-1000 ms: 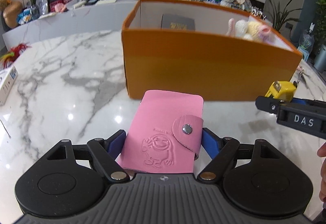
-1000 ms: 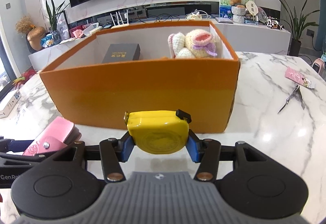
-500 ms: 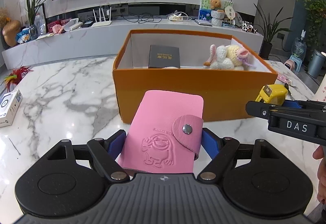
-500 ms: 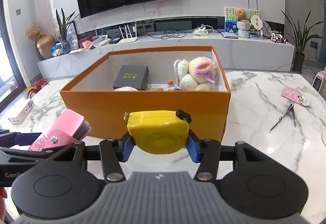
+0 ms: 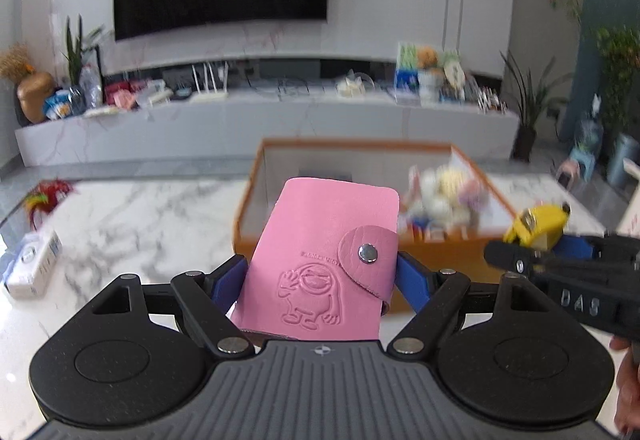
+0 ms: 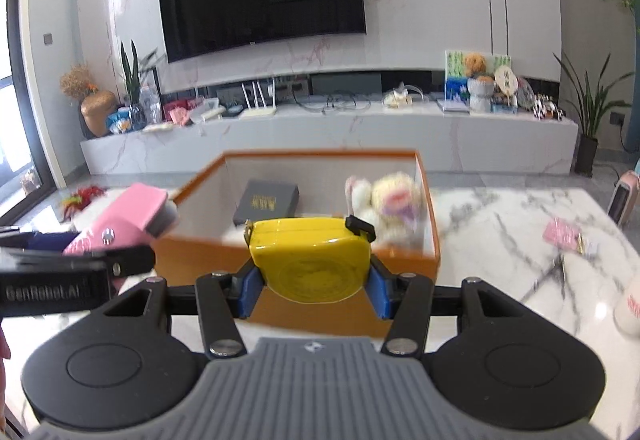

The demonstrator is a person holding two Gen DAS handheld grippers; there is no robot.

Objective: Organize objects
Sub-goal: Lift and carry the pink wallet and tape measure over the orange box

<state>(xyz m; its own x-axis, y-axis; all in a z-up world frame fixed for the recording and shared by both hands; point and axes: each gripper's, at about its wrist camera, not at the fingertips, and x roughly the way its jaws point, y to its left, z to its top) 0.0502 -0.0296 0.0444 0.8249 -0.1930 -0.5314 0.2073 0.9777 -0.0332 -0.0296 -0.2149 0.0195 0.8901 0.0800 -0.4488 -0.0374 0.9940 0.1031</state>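
- The left gripper (image 5: 320, 276) is clamping a pink card holder (image 5: 320, 264) between its blue pads, above the marble table (image 5: 140, 215).
- The right gripper (image 6: 314, 288) is gripping a yellow tape measure (image 6: 310, 260).
- Both are hovering just before the orange box (image 6: 320, 304), which is containing a dark booklet (image 6: 266, 201) and a plush toy (image 6: 390, 203).

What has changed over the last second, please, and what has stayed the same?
Both grippers rose toward the orange box, whose inside now shows. The left gripper still grips the pink card holder; the right gripper still grips the yellow tape measure.
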